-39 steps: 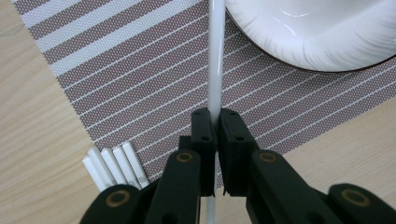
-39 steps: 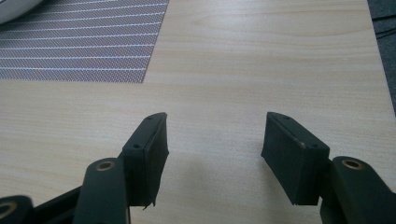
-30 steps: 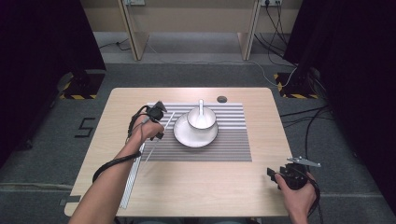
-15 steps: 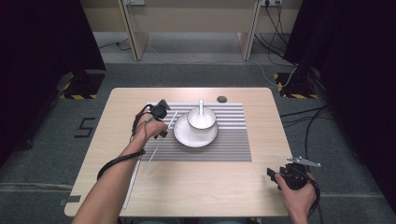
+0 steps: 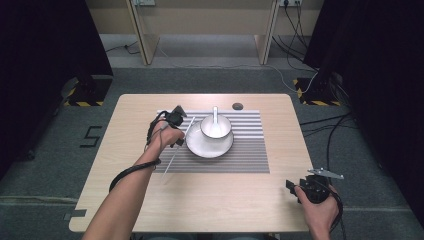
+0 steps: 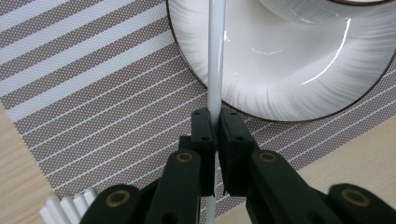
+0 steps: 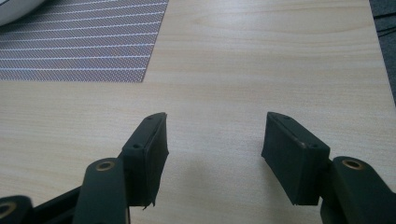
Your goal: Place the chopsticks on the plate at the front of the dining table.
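We have the white chopstick (image 6: 216, 56) clamped in our left gripper (image 6: 215, 123), raised beside the saucer (image 5: 197, 147) on the striped placemat (image 5: 250, 155). Setting it down remains. Our right gripper (image 7: 212, 154) rests open on the table (image 5: 210, 200).
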A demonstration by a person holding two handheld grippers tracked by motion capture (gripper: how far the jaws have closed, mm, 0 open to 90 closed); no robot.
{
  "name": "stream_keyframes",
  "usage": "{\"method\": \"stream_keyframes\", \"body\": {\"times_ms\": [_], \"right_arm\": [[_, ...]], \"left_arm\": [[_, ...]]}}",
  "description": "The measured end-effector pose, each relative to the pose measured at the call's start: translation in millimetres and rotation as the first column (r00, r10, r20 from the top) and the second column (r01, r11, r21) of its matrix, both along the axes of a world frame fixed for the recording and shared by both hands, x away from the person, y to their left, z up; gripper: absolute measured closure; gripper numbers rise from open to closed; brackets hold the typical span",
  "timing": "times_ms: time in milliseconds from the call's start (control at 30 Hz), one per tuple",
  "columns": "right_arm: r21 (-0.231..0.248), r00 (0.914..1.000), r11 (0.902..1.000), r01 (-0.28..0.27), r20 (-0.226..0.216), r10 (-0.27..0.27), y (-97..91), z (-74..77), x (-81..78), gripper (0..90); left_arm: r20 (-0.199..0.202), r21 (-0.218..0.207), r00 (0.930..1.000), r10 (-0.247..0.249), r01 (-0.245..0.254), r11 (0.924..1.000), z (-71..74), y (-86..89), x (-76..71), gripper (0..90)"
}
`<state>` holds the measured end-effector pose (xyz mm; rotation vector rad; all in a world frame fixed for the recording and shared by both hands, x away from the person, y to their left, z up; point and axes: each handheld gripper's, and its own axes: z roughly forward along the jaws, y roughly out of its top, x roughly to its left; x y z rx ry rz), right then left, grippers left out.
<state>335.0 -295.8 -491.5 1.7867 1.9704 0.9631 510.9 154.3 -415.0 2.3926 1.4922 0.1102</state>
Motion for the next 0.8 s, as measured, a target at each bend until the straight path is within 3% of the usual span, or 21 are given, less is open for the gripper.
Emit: {"method": "stream_keyframes", "body": {"times_ms": [533,567,700,800], "right_arm": [[0.003,1.0,1.0,0.0,-0.001,0.0,0.5,-0.2,0.3,40.4],[0.003,1.0,1.0,-0.001,0.0,0.001,0.7,-0.1,0.3,40.3],[0.005,1.0,1.0,-0.001,-0.002,0.001,1.1,0.0,0.5,40.3],[0.003,1.0,1.0,-0.002,0.0,0.002,0.6,-0.4,0.8,40.3]], "left_arm": [[0.011,-0.028,0.9999,0.01,-0.009,0.9996,-2.5,-8.0,7.3,84.8],[0.028,-0.033,0.9995,-0.012,0.013,0.9994,-4.3,-7.2,9.7,84.8],[0.019,-0.031,0.9997,0.017,-0.017,0.9994,-4.8,-10.2,10.1,84.7],[0.022,-0.035,0.9997,0.013,-0.012,0.9993,-5.3,-12.2,11.5,84.8]]}}
